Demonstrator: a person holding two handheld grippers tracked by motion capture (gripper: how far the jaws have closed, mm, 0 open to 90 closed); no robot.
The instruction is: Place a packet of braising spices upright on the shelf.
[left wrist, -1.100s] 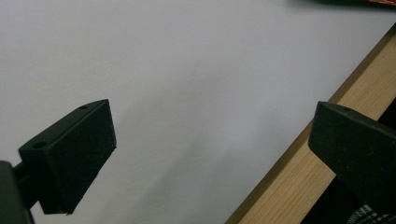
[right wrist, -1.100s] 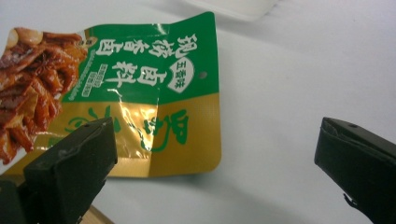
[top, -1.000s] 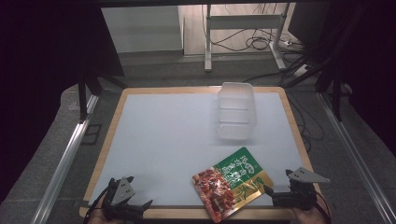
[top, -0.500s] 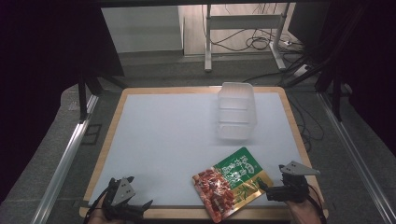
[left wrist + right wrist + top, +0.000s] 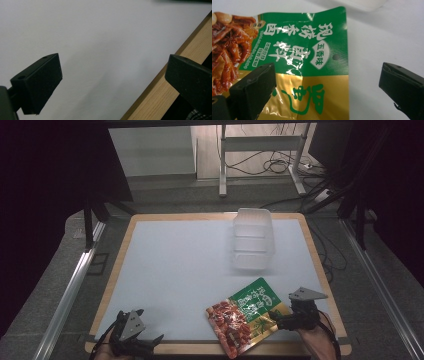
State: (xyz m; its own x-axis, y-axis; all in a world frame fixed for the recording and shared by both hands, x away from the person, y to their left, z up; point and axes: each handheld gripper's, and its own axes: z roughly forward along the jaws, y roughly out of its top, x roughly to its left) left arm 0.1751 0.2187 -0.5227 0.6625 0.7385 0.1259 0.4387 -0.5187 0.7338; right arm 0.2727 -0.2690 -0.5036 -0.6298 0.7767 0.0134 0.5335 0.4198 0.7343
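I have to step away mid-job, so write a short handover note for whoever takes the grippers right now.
Right gripper: open, jaws straddling the edge of the snack packet; nothing gripped yet.
Left gripper: open, holding nothing, over the white mat at the near left wooden edge.
Things: the packet lies flat near the front edge, right of centre. The clear plastic container stands farther back on the mat, apart from the packet.
Done: right gripper lined up on the packet.
Left: close on the packet and lift it; it probably goes to the container, though that is a guess.
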